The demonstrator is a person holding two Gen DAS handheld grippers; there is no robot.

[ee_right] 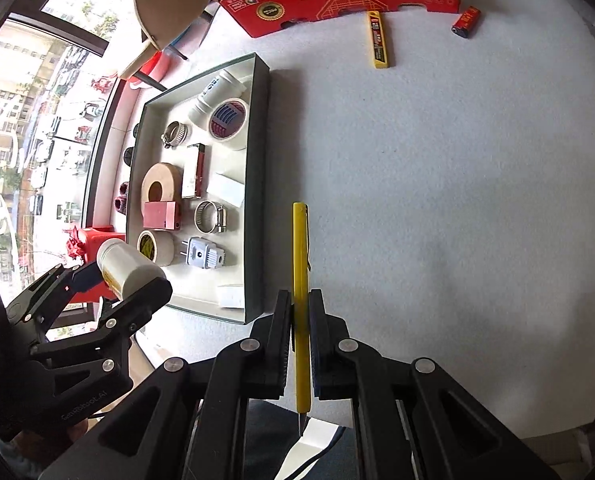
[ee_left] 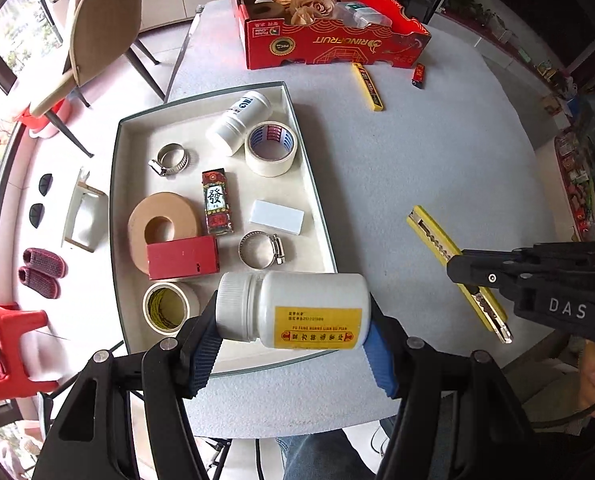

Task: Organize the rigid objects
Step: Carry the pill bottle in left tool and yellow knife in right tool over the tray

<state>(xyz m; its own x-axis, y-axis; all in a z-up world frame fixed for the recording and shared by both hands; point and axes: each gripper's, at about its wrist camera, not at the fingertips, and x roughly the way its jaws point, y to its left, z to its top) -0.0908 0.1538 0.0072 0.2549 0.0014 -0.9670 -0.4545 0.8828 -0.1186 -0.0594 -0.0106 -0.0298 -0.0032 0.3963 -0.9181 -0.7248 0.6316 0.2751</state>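
Note:
My left gripper (ee_left: 293, 344) is shut on a white pill bottle (ee_left: 297, 310) with a yellow label, held sideways above the near end of the grey tray (ee_left: 115, 200). It also shows in the right wrist view (ee_right: 131, 270). My right gripper (ee_right: 300, 320) is shut on a yellow utility knife (ee_right: 300, 280), held over the table just right of the tray (ee_right: 257, 184). In the left wrist view the knife (ee_left: 437, 240) sticks out of the right gripper (ee_left: 465, 266).
The tray holds tape rolls (ee_left: 271, 148), hose clamps (ee_left: 261, 248), a second white bottle (ee_left: 239, 120), a red box (ee_left: 181, 258) and a plug (ee_right: 205, 256). A red fruit carton (ee_left: 329, 36), another yellow knife (ee_left: 367, 86) and a lighter (ee_left: 417, 76) lie at the table's far side.

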